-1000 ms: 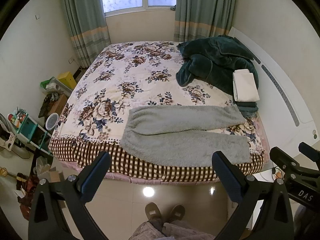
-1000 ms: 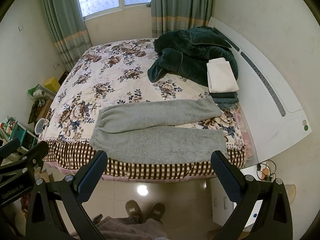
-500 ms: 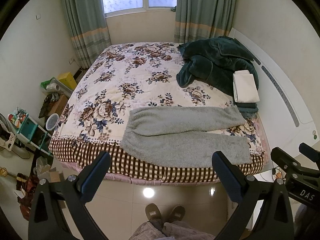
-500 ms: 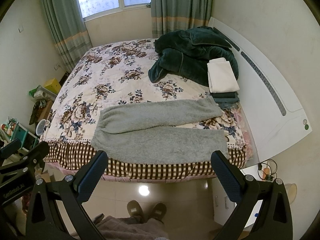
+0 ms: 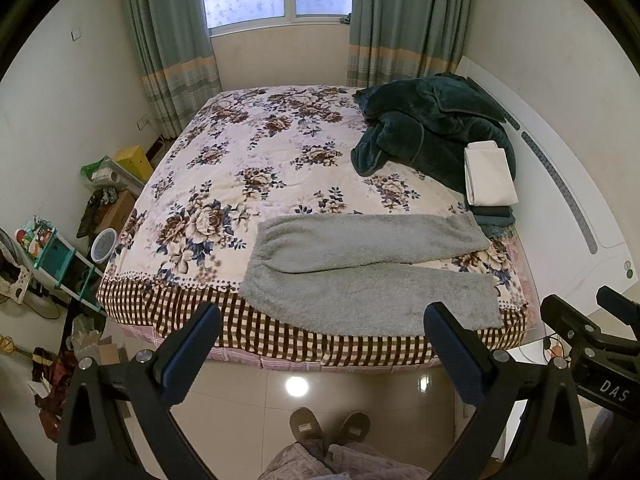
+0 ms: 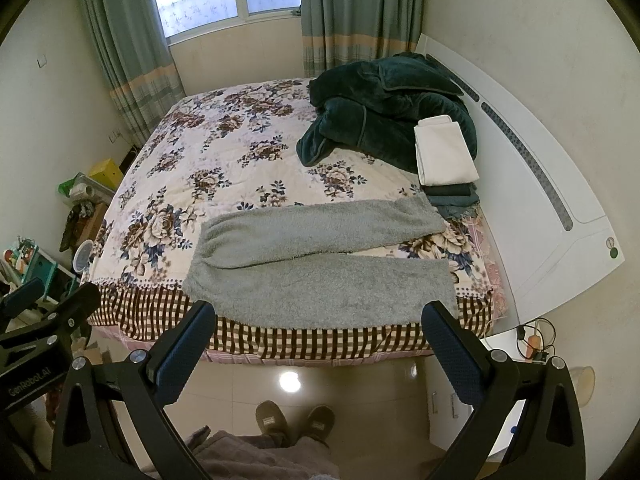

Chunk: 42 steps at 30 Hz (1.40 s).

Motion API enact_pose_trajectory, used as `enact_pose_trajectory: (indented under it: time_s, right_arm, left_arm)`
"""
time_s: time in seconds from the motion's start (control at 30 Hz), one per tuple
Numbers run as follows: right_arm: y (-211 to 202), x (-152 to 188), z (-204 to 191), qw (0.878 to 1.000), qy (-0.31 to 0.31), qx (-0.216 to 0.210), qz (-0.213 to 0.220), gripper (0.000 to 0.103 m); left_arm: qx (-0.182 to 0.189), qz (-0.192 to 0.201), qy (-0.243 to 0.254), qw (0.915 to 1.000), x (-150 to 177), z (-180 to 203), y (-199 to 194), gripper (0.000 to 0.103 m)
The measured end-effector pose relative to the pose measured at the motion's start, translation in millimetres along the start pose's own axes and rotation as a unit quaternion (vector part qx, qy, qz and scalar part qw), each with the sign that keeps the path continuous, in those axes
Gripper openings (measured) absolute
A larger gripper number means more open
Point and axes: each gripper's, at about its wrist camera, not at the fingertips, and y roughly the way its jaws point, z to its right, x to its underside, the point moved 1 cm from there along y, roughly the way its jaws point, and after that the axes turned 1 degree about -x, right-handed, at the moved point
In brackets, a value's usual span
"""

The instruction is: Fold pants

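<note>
Over the last second nothing had shifted: the grey pants (image 5: 360, 276) lay flat along the bed's (image 5: 248, 184) near edge, unfolded, while the left gripper (image 5: 320, 352) and right gripper (image 6: 316, 348) hung wide open, empty, short of them.

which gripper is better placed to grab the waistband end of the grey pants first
Left, probably. The waistband end of the grey pants lies toward the left gripper; the right gripper sits nearer the cuffs. Both are open, off the bed.
</note>
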Motion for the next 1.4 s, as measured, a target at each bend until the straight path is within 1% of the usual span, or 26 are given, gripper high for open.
enact_pose_trajectory:
  time_s: [0.17, 0.27, 0.5, 0.6, 0.7, 0.73, 0.87, 0.97, 1.03, 1.07, 1.1, 1.13, 1.2, 1.23, 1.27, 1.3, 1.33, 1.37, 1.4]
  right_arm:
    - [1, 2, 0, 1.000, 0.001, 0.000, -0.001, 0.103]
    - [0, -1, 3, 1.000, 0.002, 0.000, -0.003, 0.103]
    - [12, -18, 27, 1.000, 0.010, 0.004, -0.001, 0.103]
    - [27, -31, 40, 1.000, 0.010, 0.009, 0.004, 0.103]
    - [44, -45, 49, 1.000, 0.017, 0.017, 0.006, 0.103]
    - [53, -51, 56, 1.000, 0.020, 0.018, 0.005, 0.103]
    - [87, -77, 65, 0.999, 0.033, 0.032, 0.003, 0.103]
    - [130, -102, 73, 0.997, 0.049, 0.053, -0.001, 0.103]
    - [171, -124, 80, 0.995, 0.074, 0.062, -0.009, 0.103]
    - [189, -133, 86, 0.994, 0.084, 0.067, -0.016, 0.103]
    - [214, -145, 91, 0.992, 0.098, 0.073, -0.027, 0.103]
    - [237, -156, 98, 0.990, 0.109, 0.077, -0.034, 0.103]
    - [292, -178, 112, 0.984, 0.141, 0.092, -0.061, 0.103]
    - [316, -186, 119, 0.981, 0.155, 0.093, -0.067, 0.103]
    - [342, -195, 126, 0.978, 0.169, 0.100, -0.075, 0.103]
    - [372, -205, 133, 0.973, 0.181, 0.111, -0.088, 0.103]
    - [396, -211, 139, 0.971, 0.189, 0.115, -0.094, 0.103]
    - [431, -220, 149, 0.967, 0.201, 0.120, -0.102, 0.103]
    - [460, -227, 155, 0.963, 0.210, 0.126, -0.111, 0.103]
  left_arm:
    - [-0.001, -0.003, -0.001, 1.0000, -5, 4, 0, 0.103]
    - [0.000, -0.001, -0.001, 1.0000, -1, -1, -1, 0.103]
    - [-0.021, -0.006, -0.013, 0.9997, -11, 16, 15, 0.103]
    - [-0.035, 0.001, -0.017, 0.9993, -18, 23, 27, 0.103]
    - [-0.042, 0.001, -0.021, 0.9989, -27, 27, 42, 0.103]
    - [-0.043, -0.002, -0.024, 0.9988, -33, 27, 50, 0.103]
    - [-0.049, -0.005, -0.025, 0.9985, -52, 30, 83, 0.103]
    - [-0.054, -0.011, -0.024, 0.9982, -76, 31, 122, 0.103]
    - [-0.055, -0.026, -0.029, 0.9977, -100, 27, 165, 0.103]
    - [-0.054, -0.034, -0.032, 0.9975, -107, 26, 180, 0.103]
    - [-0.051, -0.043, -0.034, 0.9972, -116, 23, 199, 0.103]
    - [-0.052, -0.057, -0.038, 0.9963, -129, 20, 227, 0.103]
    - [-0.054, -0.077, -0.049, 0.9943, -146, 13, 271, 0.103]
    - [-0.059, -0.090, -0.061, 0.9923, -161, 6, 306, 0.103]
    - [-0.064, -0.099, -0.068, 0.9907, -166, 1, 322, 0.103]
    - [-0.065, -0.119, -0.084, 0.9872, -177, -7, 358, 0.103]
    - [-0.065, -0.130, -0.094, 0.9849, -183, -13, 381, 0.103]
    - [-0.069, -0.139, -0.104, 0.9824, -187, -19, 402, 0.103]
    - [-0.075, -0.156, -0.117, 0.9779, -192, -26, 438, 0.103]
